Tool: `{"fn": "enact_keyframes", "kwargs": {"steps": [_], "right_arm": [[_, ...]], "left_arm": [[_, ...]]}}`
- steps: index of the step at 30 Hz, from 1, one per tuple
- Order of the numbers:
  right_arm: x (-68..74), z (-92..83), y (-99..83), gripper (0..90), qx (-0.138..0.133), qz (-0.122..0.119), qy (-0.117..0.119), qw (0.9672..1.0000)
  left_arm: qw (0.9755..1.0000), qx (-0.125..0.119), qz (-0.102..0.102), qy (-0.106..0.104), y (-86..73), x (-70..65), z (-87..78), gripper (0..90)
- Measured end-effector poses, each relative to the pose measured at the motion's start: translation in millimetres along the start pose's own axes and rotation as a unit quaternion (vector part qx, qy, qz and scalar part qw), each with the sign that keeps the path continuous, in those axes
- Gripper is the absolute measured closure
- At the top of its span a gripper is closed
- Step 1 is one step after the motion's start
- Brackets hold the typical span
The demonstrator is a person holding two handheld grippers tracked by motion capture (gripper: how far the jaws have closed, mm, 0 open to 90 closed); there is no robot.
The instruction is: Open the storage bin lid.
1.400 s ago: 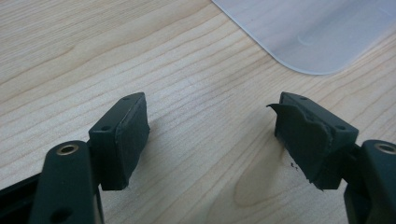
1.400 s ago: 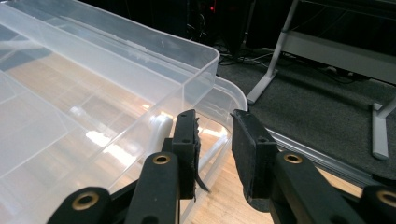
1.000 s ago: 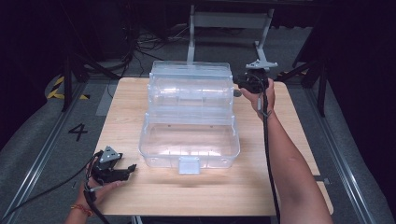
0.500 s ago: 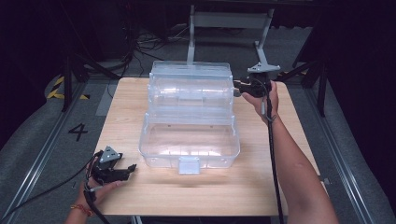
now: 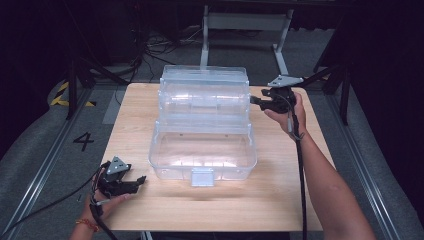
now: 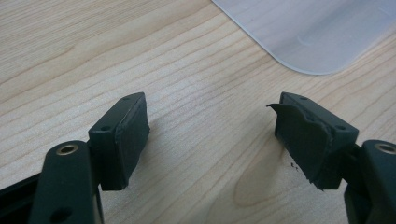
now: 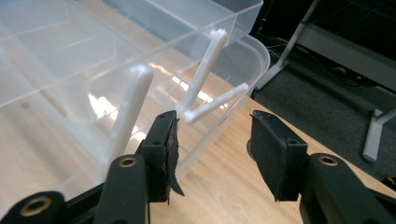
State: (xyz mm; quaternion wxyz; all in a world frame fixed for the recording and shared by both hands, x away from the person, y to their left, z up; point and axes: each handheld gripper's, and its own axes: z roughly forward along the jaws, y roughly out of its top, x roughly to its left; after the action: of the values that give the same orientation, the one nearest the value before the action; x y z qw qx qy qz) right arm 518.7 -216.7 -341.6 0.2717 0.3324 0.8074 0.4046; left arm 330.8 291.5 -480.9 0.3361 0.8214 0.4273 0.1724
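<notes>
The wooden counter (image 5: 280,200) carries a clear plastic box (image 5: 202,150) standing open in the middle, its upper trays stepped back behind the lower tub and a small latch at the front edge. In the high view the right claw (image 5: 256,101) sits just beside the box's upper right end, level with the top tray and pointing at it. Its jaws have just been opening and stand spread, with nothing between the pads. In the right gripper view the white hinge arms (image 7: 205,79) on the box's side lie just ahead of that claw. The left claw (image 5: 139,181) rests low on the counter near the box's front left corner, apart from it, jaws spread over bare wood.
</notes>
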Motion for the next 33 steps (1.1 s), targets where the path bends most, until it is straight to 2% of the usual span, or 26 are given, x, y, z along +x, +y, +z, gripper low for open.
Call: {"fn": "enact_keyframes", "kwargs": {"steps": [4,9,14,20,23,25,31,33], "right_arm": [[1.5,-9.2,-7.2,49.5,0.005,-0.007,-0.001,1.0],[5.4,-21.7,-17.4,46.6,0.009,-0.025,0.011,0.9996],[10.0,-34.5,-29.1,43.2,0.018,-0.042,0.003,0.999],[11.9,-50.0,-44.0,41.1,0.021,-0.043,0.008,0.9988],[14.2,-56.9,-52.7,40.4,0.023,-0.052,0.005,0.9984],[14.3,-60.2,-58.1,39.6,0.028,-0.049,0.014,0.9983],[21.4,-70.9,-81.5,38.6,0.045,-0.083,-0.002,0.9955],[23.3,-73.9,-89.2,38.4,0.05,-0.084,-0.004,0.9952]], "left_arm": [[1.0,0.0,0.0,0.0,0.0,0.0,0.0,26.6],[1.0,0.0,0.0,0.0,0.0,0.0,0.0,26.5],[1.0,0.0,-0.001,0.001,0.0,0.0,0.1,26.3],[1.0,0.001,-0.004,0.001,0.0,-0.3,0.1,26.1],[1.0,0.001,-0.004,0.001,0.0,-0.3,0.1,26.1],[1.0,0.001,-0.004,0.001,0.0,-0.3,0.1,26.1],[1.0,0.0,-0.005,0.002,0.1,-0.4,0.2,25.8],[1.0,0.001,-0.005,0.002,0.1,-0.4,0.2,25.8]]}}
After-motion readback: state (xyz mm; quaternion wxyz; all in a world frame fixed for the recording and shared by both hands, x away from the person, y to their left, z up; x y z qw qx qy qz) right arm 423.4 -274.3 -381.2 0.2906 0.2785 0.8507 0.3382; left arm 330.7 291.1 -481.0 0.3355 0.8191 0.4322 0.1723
